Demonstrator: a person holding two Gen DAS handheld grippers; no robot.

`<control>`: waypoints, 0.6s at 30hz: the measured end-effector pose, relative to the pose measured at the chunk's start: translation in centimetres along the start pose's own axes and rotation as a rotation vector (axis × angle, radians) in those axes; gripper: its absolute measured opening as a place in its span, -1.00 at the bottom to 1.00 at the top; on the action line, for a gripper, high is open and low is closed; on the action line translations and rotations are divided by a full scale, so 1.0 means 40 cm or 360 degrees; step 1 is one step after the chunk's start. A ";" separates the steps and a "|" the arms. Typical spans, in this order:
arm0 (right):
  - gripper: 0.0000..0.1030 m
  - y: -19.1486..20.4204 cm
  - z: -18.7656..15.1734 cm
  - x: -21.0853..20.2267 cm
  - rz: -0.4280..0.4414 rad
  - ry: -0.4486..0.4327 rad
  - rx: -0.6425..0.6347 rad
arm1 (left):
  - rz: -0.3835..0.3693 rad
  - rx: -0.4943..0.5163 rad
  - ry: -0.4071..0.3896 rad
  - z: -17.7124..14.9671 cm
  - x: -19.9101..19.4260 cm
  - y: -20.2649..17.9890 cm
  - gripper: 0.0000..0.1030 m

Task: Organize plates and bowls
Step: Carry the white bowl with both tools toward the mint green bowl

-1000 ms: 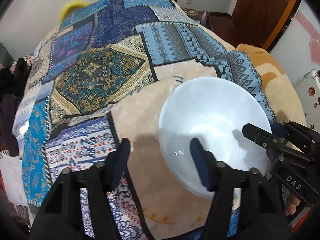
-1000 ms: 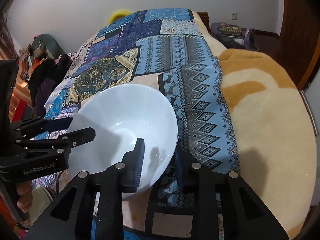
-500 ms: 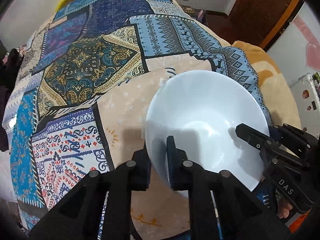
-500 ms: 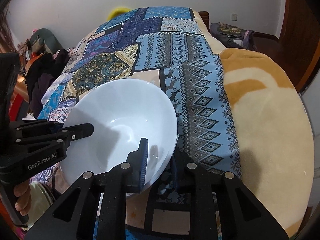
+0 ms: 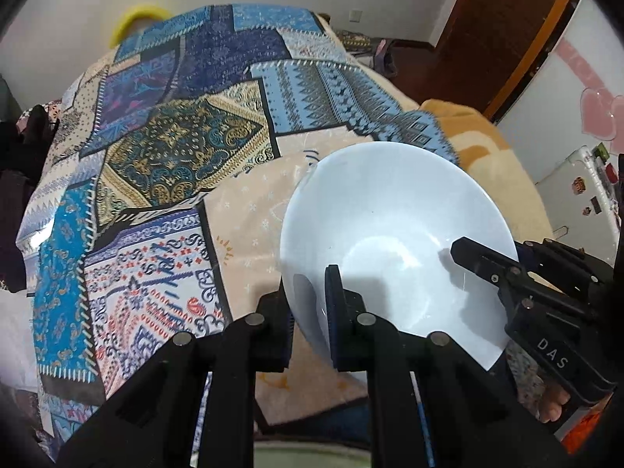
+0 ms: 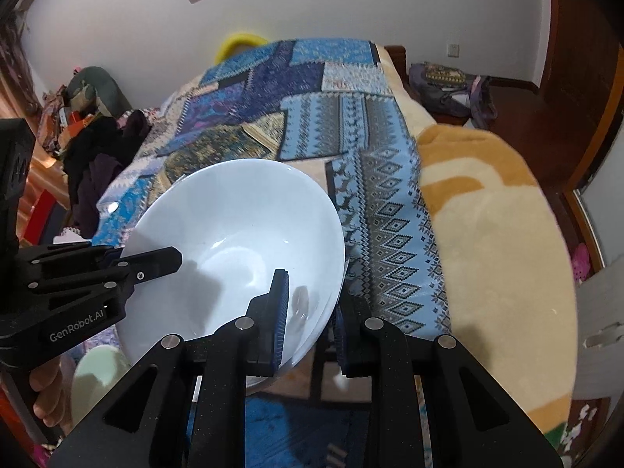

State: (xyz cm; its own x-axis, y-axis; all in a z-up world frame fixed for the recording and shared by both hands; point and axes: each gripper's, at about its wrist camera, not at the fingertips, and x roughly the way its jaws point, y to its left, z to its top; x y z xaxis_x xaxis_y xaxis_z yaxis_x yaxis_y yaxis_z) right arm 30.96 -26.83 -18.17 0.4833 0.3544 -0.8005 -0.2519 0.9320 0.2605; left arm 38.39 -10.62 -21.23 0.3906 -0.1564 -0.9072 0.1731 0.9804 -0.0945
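White glazed bowl point(image 5: 394, 234) was pinched at its rim by two grippers above the bed.

One round, smooth bowl tilted, its mouth facing up and toward the cameras, over a patchwork blanket point(image 5: 187, 148) beside a fuzzy tan one point(image 6: 487, 234). Left gripper point(image 5: 308, 304) and right gripper point(image 6: 308, 304) were each closed on opposite edges, one finger inside, one outside.

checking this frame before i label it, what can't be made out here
- Underside of the white bowl: hidden by its own wall in both wrist views.
- Left gripper's outer finger pad: behind the bowl rim, left wrist view.
- Pale green object: left of the right gripper, cut off by the bowl, right wrist view; identity unclear.
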 end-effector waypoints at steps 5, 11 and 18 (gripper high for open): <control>-0.63 0.037 -0.007 -0.061 0.0000 -0.0063 -0.0042 | -0.0004 -0.0007 -0.0069 -0.025 -0.087 -0.006 -0.74; -0.63 0.083 -0.019 -0.121 0.0015 -0.0122 -0.0079 | -0.0011 -0.0008 -0.0141 -0.067 -0.183 -0.007 -0.74; -0.63 0.140 -0.050 -0.179 0.0031 -0.0169 -0.0126 | -0.0026 -0.0033 -0.0220 -0.126 -0.290 0.006 -0.74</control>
State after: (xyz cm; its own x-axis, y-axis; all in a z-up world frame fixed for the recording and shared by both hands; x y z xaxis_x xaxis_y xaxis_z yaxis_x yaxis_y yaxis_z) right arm 24.41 -24.31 -12.07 0.5629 0.3821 -0.7329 -0.3254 0.9176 0.2285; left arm 29.34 -7.95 -12.80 0.5093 -0.1860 -0.8403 0.1624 0.9796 -0.1184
